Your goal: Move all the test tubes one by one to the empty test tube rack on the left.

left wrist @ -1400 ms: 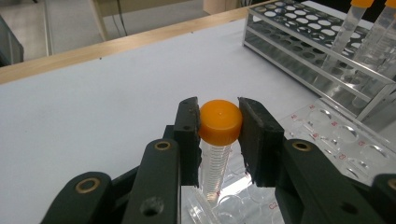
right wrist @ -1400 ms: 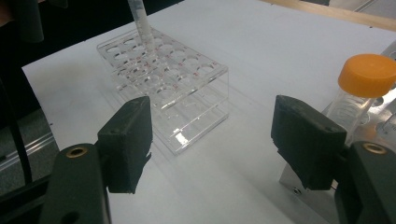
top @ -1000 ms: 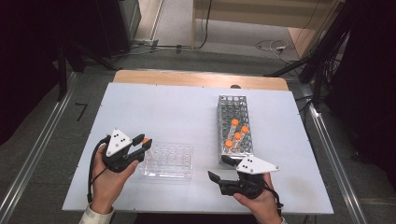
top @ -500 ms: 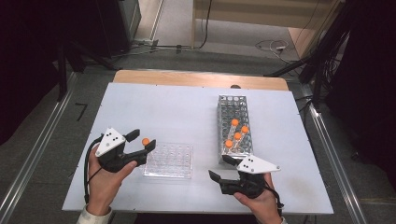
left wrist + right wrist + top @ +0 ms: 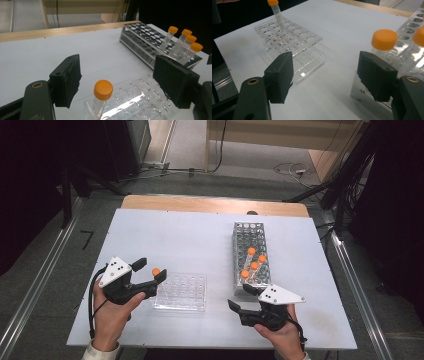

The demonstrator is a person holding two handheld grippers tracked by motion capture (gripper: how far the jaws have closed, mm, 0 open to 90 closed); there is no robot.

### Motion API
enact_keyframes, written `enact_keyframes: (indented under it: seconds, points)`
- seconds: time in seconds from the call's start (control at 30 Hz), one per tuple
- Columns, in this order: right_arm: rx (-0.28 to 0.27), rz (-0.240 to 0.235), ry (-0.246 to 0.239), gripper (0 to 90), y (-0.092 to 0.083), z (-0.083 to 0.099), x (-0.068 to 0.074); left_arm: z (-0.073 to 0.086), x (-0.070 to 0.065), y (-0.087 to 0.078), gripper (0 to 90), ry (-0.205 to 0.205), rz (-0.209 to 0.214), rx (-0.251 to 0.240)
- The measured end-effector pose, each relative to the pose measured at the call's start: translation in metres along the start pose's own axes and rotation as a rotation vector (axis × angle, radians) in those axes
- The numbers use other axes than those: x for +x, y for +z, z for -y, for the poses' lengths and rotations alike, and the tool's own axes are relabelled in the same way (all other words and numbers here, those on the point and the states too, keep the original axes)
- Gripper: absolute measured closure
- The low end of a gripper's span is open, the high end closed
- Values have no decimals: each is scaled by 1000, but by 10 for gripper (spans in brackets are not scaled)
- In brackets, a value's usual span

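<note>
Tube (image 5: 102,98) stands in the clear rack's (image 5: 181,292) near-left corner; left gripper (image 5: 150,270) jaws have just opened off it. I'd lift straight clear without nudging the cap. Right gripper (image 5: 241,297) waits open by the metal rack (image 5: 248,234).

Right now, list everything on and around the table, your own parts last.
table: one, white top with a wooden far edge, centre.
metal rack: one, silver, right of centre.
tubes in metal rack: four, clear with orange caps, at its near end.
clear rack: one, transparent, near the left hand.
tube in clear rack: one, clear with orange cap, upright at a corner, between the left jaws but untouched.
cables: several, dark and white, on the floor beyond the table.
left gripper: one, black with grey plate, jaws just opened off the tube.
right gripper: one, black with grey plate, open, empty, beside the metal rack.
hands: two, near edge.
</note>
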State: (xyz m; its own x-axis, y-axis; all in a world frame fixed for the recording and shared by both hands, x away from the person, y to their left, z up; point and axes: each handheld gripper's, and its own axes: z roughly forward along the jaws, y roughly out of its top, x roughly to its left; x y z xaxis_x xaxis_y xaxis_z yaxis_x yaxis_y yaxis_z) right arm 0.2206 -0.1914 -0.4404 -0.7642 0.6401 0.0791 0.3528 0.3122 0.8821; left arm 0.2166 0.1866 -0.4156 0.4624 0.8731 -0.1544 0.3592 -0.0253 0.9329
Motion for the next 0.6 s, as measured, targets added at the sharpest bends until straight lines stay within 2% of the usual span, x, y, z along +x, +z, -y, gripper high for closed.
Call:
enact_keyframes:
  seconds: [0.3,0.6]
  points:
    - [-19,49,24,278,-5,0,-12,-2,-3,-2,205,0,0,-19]
    - [-18,100,29,308,4,2,-23,-4,-8,-3,209,12,8,-30]
